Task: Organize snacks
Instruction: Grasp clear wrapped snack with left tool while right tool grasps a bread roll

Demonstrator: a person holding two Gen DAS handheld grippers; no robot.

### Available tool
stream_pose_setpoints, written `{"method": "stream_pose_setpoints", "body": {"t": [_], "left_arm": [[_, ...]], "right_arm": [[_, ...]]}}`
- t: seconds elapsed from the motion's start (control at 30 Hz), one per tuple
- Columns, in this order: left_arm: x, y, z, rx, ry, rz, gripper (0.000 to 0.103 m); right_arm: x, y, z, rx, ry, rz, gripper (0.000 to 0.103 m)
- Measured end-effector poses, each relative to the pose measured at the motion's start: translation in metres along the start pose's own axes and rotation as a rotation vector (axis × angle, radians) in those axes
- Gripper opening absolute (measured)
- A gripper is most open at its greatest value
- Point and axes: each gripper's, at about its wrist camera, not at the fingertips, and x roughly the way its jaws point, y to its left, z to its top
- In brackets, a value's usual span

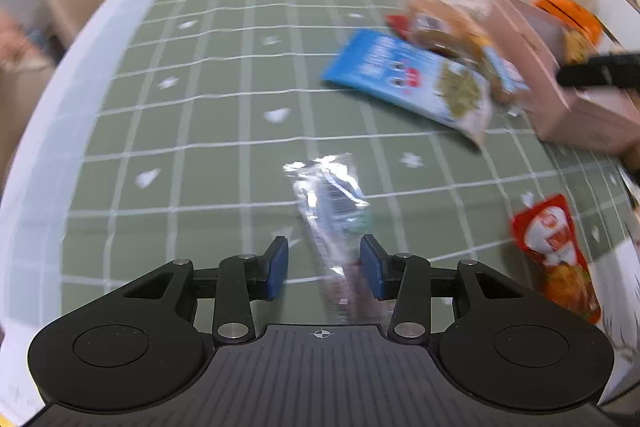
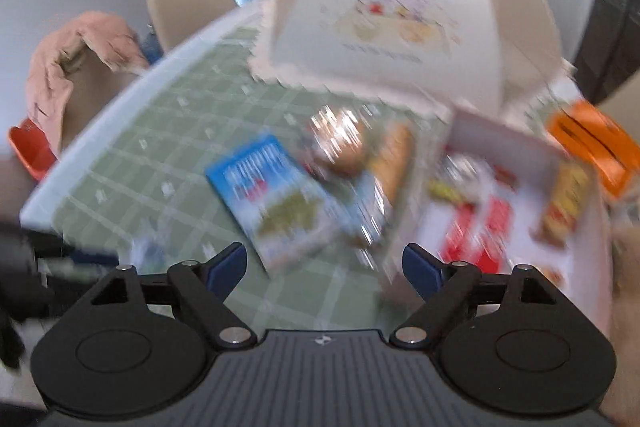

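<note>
In the left wrist view a silvery clear-wrapped snack [image 1: 328, 203] lies on the green checked tablecloth [image 1: 200, 131]. Its near end runs in between the blue pads of my left gripper [image 1: 324, 267]; the pads stand apart on either side and do not press it. A blue packet [image 1: 404, 79] and a brown-orange packet [image 1: 444, 27] lie farther right. In the blurred right wrist view my right gripper [image 2: 326, 267] hangs wide open and empty above the cloth, near the blue packet [image 2: 276, 203] and the edge of the pink box [image 2: 500, 131], which holds several snacks.
A red pouch [image 1: 556, 251] lies at the right near the table edge. The pink box [image 1: 560, 99] and an orange carton [image 1: 568, 11] stand at the far right. A domed food cover [image 2: 400, 7] fills the back. A chair with a pink garment [image 2: 80, 59] stands beyond the left edge.
</note>
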Motion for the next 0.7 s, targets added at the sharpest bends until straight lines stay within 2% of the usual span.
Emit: {"method": "stream_pose_setpoints", "body": {"t": [0.1,0.2,0.3,0.4,0.5,0.6,0.7], "left_arm": [[-0.006,0.014,-0.007,-0.074,0.000,-0.012,0.045],[-0.013,0.019,-0.016,-0.125,-0.001,-0.054,0.043],[-0.021,0.022,-0.024,-0.171,-0.010,-0.108,0.043],[-0.025,0.026,-0.029,-0.200,-0.003,-0.106,0.043],[-0.021,0.030,-0.028,-0.230,0.010,-0.109,0.043],[-0.015,0.024,-0.023,-0.214,0.026,-0.111,0.043],[-0.008,0.009,-0.017,-0.159,0.038,-0.121,0.044]], "right_arm": [[0.035,-0.001,0.043,0.030,0.019,0.003,0.086],[0.082,-0.011,0.081,0.092,0.035,-0.050,0.086],[0.132,-0.020,0.100,0.163,0.105,-0.101,0.086],[0.157,-0.017,0.091,0.188,0.170,-0.108,0.082],[0.154,0.002,0.066,0.134,0.220,-0.066,0.060],[0.124,0.018,0.039,0.102,0.238,0.024,0.054],[0.078,0.023,0.009,0.099,0.210,0.084,0.053]]}}
